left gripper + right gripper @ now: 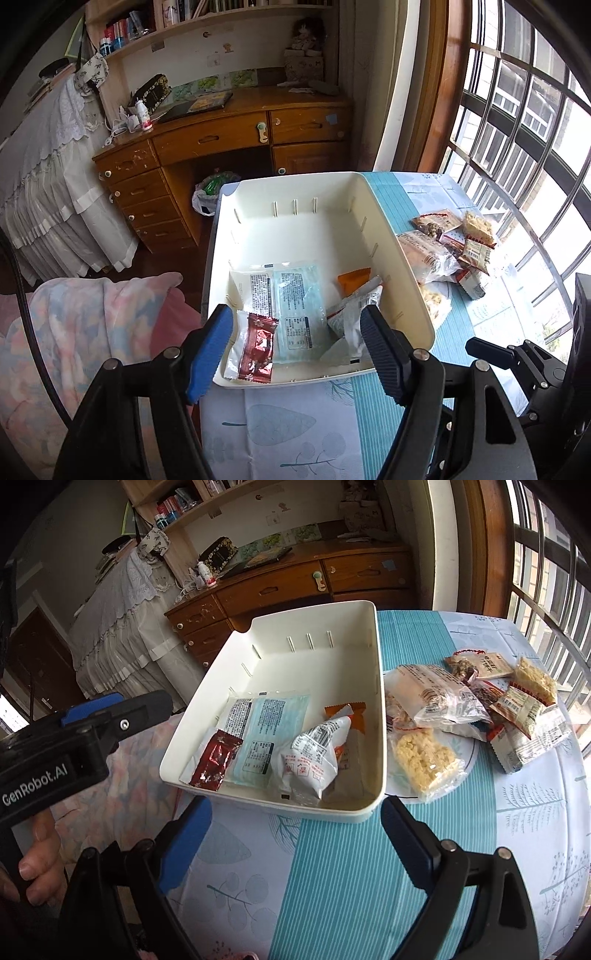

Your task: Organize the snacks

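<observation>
Both grippers hang empty just short of the bin's near edge. The left gripper (295, 347) has its fingers spread wide, over the near end of the bin (406, 258), nothing between them. The right gripper (295, 834) is likewise wide open, over the striped cloth on the bench (332, 886), holding nothing.

Inside the bin, nearest, lie a red packet (216, 758), a blue pack (266, 738) beside it, and a white pouch (314, 760) propped over an orange wrapper (356, 716). All four crowd the near end; the far half is bare.

To the right of the bin, on the bench, sits the pile (480, 701) yet to be sorted: a puffed-rice bar (424, 760) just beside the bin wall, then a clear bag (439, 698), with smaller packets overlapping farther out toward the window.

I'd judge the next step to be fetching from that pile, and the right gripper is the handier one. The rice bar looks easiest: flat, on top, nothing over it. Pinch it by a sealed end rather than the middle, since it likely crumbles. Lift clear of the bin wall, then drop it in the open far half so things don't heap up near.
</observation>
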The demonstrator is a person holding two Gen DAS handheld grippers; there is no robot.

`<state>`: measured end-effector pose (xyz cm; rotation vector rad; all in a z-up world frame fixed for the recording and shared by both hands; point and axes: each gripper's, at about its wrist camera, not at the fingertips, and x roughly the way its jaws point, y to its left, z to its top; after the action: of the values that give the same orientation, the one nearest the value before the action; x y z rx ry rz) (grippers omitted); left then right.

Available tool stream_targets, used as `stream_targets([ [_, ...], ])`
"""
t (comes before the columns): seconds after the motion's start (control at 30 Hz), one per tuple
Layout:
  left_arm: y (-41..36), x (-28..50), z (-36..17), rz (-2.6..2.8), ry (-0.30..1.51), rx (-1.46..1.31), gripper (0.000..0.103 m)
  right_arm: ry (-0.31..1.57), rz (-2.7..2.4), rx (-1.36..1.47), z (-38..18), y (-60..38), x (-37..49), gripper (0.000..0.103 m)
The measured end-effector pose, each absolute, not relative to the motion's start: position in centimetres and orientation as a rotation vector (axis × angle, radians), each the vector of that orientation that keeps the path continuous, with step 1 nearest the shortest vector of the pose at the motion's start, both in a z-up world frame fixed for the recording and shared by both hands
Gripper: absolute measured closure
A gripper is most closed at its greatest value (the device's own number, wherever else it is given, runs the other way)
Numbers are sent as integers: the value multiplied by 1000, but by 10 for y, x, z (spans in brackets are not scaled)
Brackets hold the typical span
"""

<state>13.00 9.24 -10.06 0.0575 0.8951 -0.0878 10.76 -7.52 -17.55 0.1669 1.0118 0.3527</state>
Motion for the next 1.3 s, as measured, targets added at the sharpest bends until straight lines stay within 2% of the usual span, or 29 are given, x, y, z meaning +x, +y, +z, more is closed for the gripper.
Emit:
stream_targets([
  [0.27,70,134,-85,-159,900,17,33,1053,267,151,-173,-108,91,9],
  [0.5,30,147,-79,-271,986,10,33,1078,184,197,-174,-151,78,9],
  [0.7,-15,156,-65,-347,992,52,33,1097,126,232,-171,-190,78,9],
  [1.3,-120,202,-52,-434,1033,236,29,1109,-14,418,-146,-321,144,9],
])
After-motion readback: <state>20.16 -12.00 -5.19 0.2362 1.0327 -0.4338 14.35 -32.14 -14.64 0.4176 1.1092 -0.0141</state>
